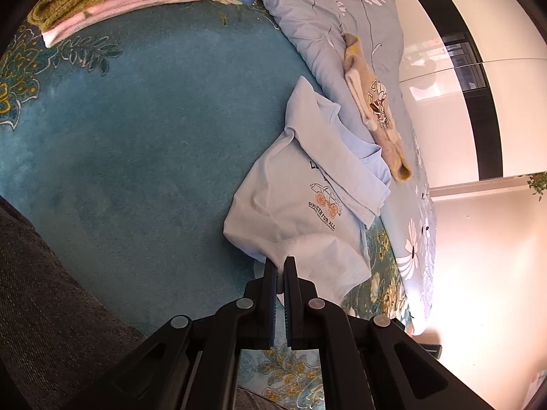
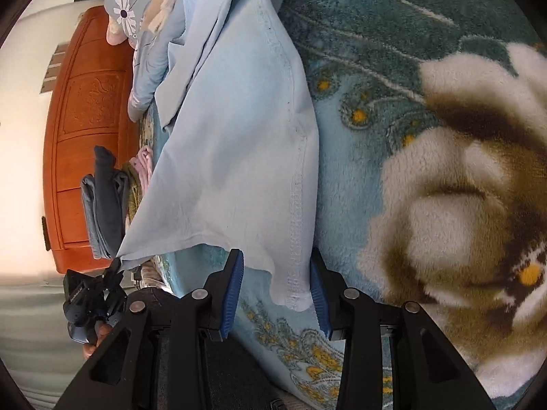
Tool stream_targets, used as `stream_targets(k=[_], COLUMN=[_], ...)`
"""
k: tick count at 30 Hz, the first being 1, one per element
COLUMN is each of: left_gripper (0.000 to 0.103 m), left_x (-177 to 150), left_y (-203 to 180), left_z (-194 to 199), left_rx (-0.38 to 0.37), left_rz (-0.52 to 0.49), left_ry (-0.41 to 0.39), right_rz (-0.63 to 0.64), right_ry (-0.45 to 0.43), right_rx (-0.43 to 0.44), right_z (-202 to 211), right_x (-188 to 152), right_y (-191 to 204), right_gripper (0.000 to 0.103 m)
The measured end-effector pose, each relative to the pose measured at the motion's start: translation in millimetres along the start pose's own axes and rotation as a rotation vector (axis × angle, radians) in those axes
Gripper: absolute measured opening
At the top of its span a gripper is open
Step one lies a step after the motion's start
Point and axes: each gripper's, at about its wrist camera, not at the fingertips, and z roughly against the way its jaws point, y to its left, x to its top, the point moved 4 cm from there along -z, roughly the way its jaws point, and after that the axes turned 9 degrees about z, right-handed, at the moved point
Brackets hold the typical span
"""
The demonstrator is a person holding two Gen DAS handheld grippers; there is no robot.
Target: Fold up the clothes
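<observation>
Light-blue T-shirt [image 1: 290, 205], partly folded, lies on the teal floral blanket [image 1: 136, 136]; my left gripper [image 1: 281, 266] is pinched on its hem while my right gripper's [image 2: 277, 273] fingers stand apart around the other hem corner. A sleeve hides part of the print; "GREEN FOR ALL" is readable.

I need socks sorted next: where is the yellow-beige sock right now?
In the left wrist view, the yellow-beige sock lies upper right on the floral grey-blue quilt, just beyond the light blue printed T-shirt.
</observation>
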Motion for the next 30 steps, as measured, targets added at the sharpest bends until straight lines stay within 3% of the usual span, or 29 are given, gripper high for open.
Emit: stream_targets(k=[3, 4, 5, 6, 10, 15, 19, 24, 27, 30], left_gripper=[0.004, 0.004, 0.004, 0.004, 0.004, 0.004, 0.004, 0.004, 0.004, 0.004], left_x=[-0.8, -0.9, -0.7, -0.3, 1.7, 0.2, -9.6, -34.8, -44.8, -41.8], left_y=[-0.7, -0.9, -0.4, 0.1, -1.5, -20.6, -34.2, -34.6, -27.6, -19.9], left_z=[-0.2, -0.2, 0.5, 1.9, 16.5, 50.5, 80.2, 118.1, 129.1, 115.8], left_rx=[0.007, 0.007, 0.004, 0.001, -0.022, -0.077, -0.130, -0.157, -0.143, -0.118], left_rz=[-0.009, -0.010, -0.007, -0.004, 0.001, -0.042, -0.084, -0.115, -0.111, -0.081], left_ry=[-0.002, -0.002, -0.003, -0.007, -0.047, -0.120, -0.172, -0.212, -0.218, -0.182], right_rz=[-0.030, -0.035, -0.044, -0.050, -0.013, 0.246, 0.374, 0.423, 0.411, 0.335], right_ry=[-0.024, -0.033, -0.019, -0.005, -0.062, -0.205, -0.258, -0.240, -0.227, -0.203], right_rx=[0.017, 0.013, 0.006, 0.014, 0.185, 0.411, 0.518, 0.568, 0.523, 0.462], right_z=[-2.5, -3.3, -6.4, -7.7, 18.9, 100.1, 145.3, 164.4, 170.6, 166.7], right_x=[2.4, 4.9, 6.0, 5.9, 12.9, 26.7, 17.8, -11.5, -24.6, -23.1], right_y=[-2.1, -1.9, -0.1, 2.3, 33.7, 113.5, 153.6, 167.8, 156.3, 127.2], right_gripper=[0.031, 0.025, 0.007, 0.005, 0.003, 0.003, 0.003, 0.002, 0.002, 0.002])
